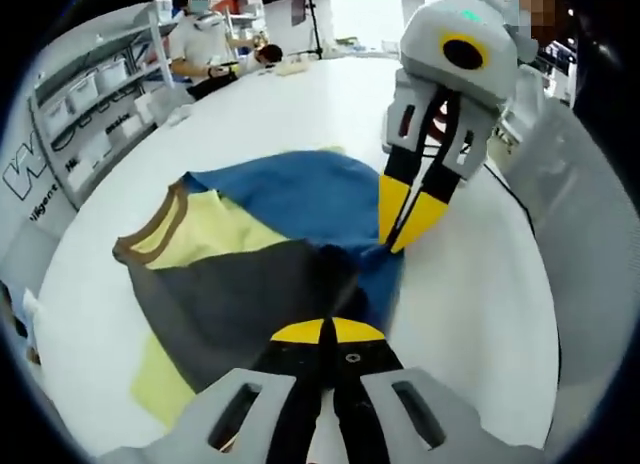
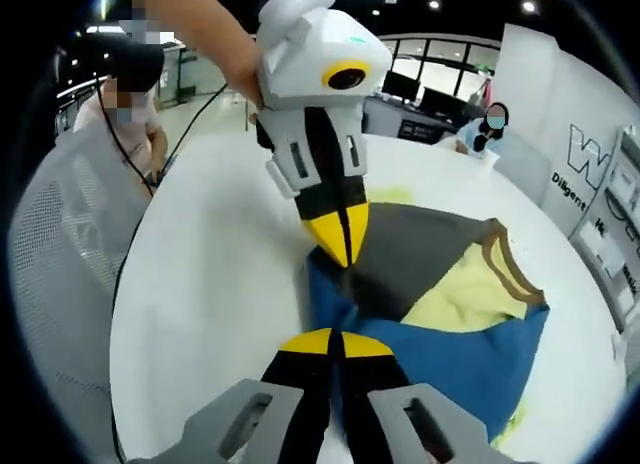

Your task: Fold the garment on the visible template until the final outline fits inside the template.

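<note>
A colour-block shirt, blue, dark grey and pale yellow with a brown collar, lies bunched on the white table. Pale yellow template edges peek out from under it. My left gripper is shut on the dark grey fabric at the shirt's near edge. Close beside it, my right gripper is shut on the blue fabric. In the right gripper view the right gripper pinches the shirt where blue meets grey. The left gripper pinches just beyond it, and the template shows past the grey panel.
A grey mesh chair stands by the table edge and a black cable crosses the tabletop. Seated people and shelves with bins are at the far side. A person's arm holds the left gripper.
</note>
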`<action>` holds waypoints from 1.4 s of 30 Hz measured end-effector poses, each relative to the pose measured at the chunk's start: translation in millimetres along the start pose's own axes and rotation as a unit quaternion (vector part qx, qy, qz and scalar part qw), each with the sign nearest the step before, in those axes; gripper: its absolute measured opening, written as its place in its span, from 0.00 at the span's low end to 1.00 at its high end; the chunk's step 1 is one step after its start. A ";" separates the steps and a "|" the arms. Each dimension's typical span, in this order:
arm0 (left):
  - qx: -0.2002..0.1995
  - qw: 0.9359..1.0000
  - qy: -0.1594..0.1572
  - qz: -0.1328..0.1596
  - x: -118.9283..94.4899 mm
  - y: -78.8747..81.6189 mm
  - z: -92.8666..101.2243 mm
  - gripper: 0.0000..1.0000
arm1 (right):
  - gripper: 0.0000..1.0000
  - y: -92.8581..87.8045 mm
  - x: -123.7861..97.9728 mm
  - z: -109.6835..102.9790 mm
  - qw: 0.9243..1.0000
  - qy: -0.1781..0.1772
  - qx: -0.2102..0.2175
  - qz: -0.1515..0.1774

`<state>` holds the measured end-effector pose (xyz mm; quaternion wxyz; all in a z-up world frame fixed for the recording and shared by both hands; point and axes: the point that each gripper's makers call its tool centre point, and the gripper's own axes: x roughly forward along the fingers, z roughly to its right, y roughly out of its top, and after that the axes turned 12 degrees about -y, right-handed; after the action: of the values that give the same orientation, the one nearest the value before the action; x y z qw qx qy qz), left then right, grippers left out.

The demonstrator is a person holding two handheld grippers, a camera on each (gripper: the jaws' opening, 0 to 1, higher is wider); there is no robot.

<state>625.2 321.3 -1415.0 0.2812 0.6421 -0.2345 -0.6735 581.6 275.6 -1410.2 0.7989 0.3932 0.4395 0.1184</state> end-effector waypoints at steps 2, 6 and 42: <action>-0.005 1.000 0.004 0.005 -4.3 1.9 -2.6 0.06 | 0.00 1.4 -3.6 5.5 1.000 -0.005 -0.003 0.003; -0.004 1.000 0.015 0.005 -11.8 1.2 -9.4 0.06 | 0.00 1.2 -8.8 15.1 1.000 -0.012 -0.013 0.004; -0.101 0.988 0.088 0.077 -62.3 7.0 -47.4 0.06 | 0.00 -55.7 -28.8 58.2 0.997 -0.035 -0.020 -0.064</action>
<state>674.1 360.7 -1367.7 0.4151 0.6472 -0.1883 -0.6110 602.4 192.8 -1415.7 0.8273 0.3521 0.4334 0.0617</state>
